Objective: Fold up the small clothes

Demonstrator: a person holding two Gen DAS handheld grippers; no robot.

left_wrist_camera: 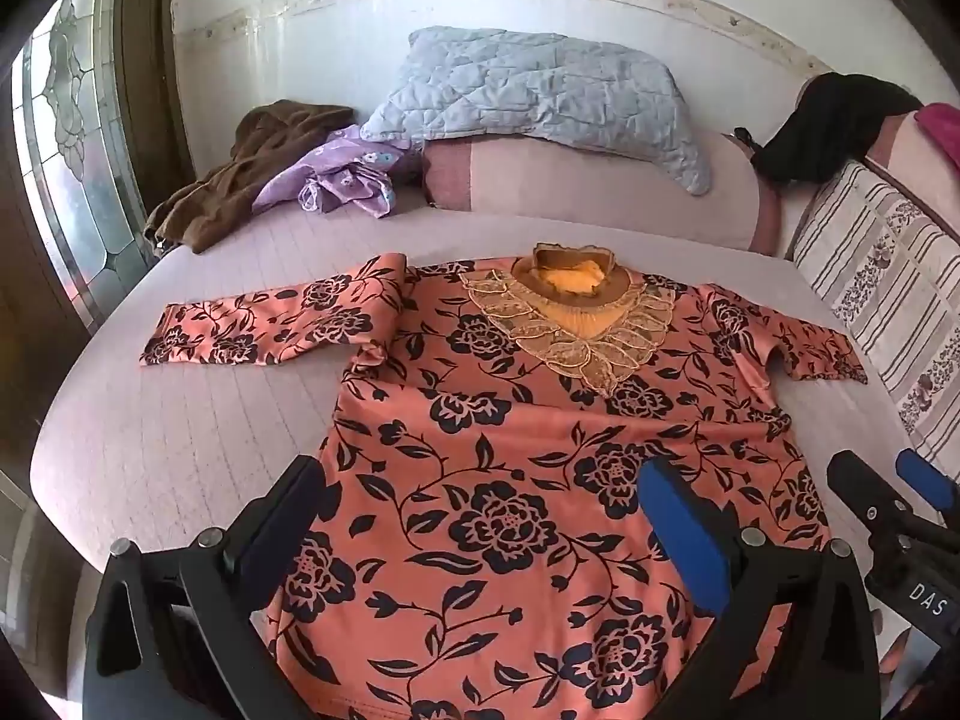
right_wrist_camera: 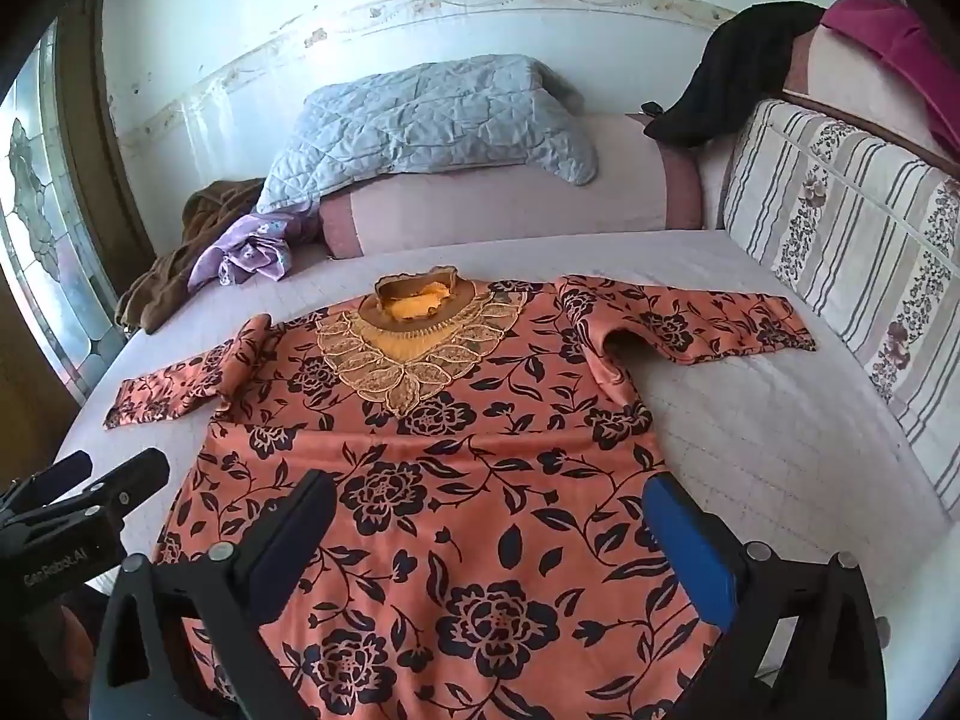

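Lying flat on the bed (left_wrist_camera: pixel 180 420), the blouse (left_wrist_camera: pixel 510 450) is running its long axis straight away from both tongs, collar far, hem nearest. Left tongs (left_wrist_camera: pixel 480 516) and right tongs (right_wrist_camera: pixel 489 531) are hovering agape over the hem, gripping nothing, each sleeve lying nearer its own side.

— Left gripper (left_wrist_camera: pixel 480 516): black angular frame, silver round screws at the joints, blue pads (left_wrist_camera: pixel 684 528) on the fingers.

— Same build on the right gripper (right_wrist_camera: pixel 489 531): black arms, silver screws, blue pads (right_wrist_camera: pixel 690 546). White lettering on each black body, seen from the other's camera; partly unreadable.
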